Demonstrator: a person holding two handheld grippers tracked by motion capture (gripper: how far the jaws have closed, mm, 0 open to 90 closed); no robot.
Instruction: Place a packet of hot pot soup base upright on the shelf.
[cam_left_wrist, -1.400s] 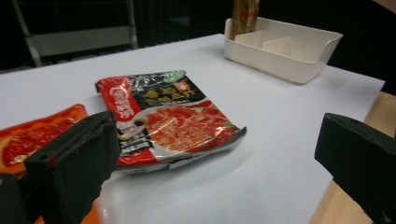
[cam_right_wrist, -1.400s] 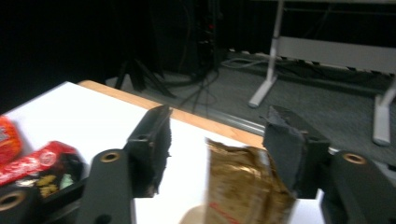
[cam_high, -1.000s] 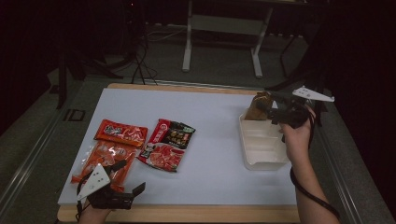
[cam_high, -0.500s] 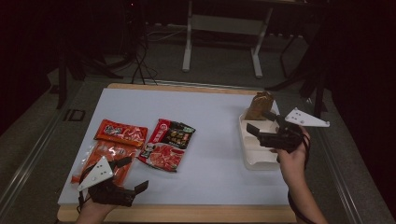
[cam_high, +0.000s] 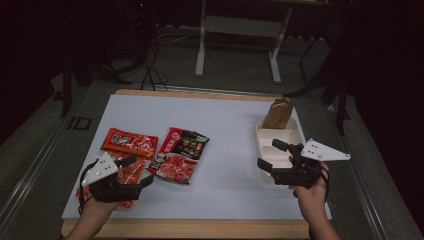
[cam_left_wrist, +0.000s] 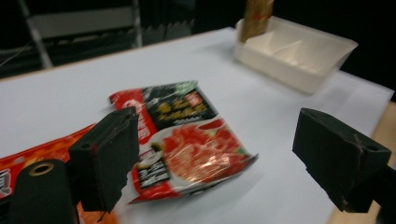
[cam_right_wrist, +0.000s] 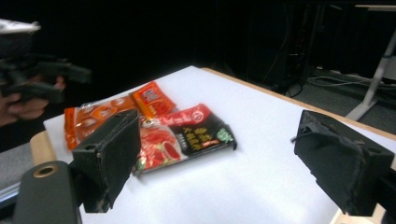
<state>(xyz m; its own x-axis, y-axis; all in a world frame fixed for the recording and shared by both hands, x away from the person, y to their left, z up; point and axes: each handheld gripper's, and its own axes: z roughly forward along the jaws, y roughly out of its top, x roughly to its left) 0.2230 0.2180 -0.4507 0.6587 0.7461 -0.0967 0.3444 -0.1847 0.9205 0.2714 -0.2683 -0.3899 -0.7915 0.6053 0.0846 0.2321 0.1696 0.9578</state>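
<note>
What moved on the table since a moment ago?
The right tongs pulled back from the brown packet at the far end of the white tray toward the near end of the tray, empty and open. The left tongs lifted a little over the orange packets; their jaws have just been closing slightly, with nothing between them. The packets, the red-and-black packet and the tray stayed put.
</note>
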